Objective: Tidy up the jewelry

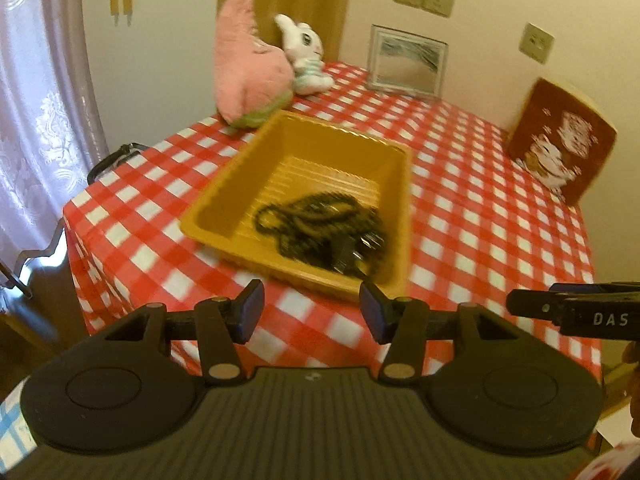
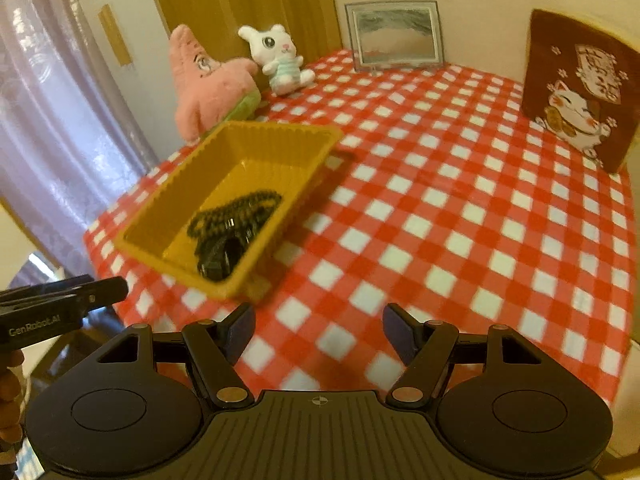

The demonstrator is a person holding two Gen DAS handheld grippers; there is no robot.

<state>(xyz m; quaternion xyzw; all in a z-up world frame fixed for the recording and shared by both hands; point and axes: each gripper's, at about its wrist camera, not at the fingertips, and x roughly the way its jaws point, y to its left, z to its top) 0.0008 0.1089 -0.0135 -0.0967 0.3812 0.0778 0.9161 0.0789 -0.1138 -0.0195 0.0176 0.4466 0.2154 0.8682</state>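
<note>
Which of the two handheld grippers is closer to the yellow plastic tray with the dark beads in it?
Left. The left gripper hovers open just before the yellow plastic tray, facing it. The right gripper, also open, sits off to the tray's right, over bare checkered tablecloth.

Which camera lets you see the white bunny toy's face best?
The right wrist view. There the white bunny faces the camera, sharp, with both eyes, both ears and its striped shirt showing. In the left wrist view the bunny is turned sideways, blurry and partly tucked behind the pink plush.
</note>
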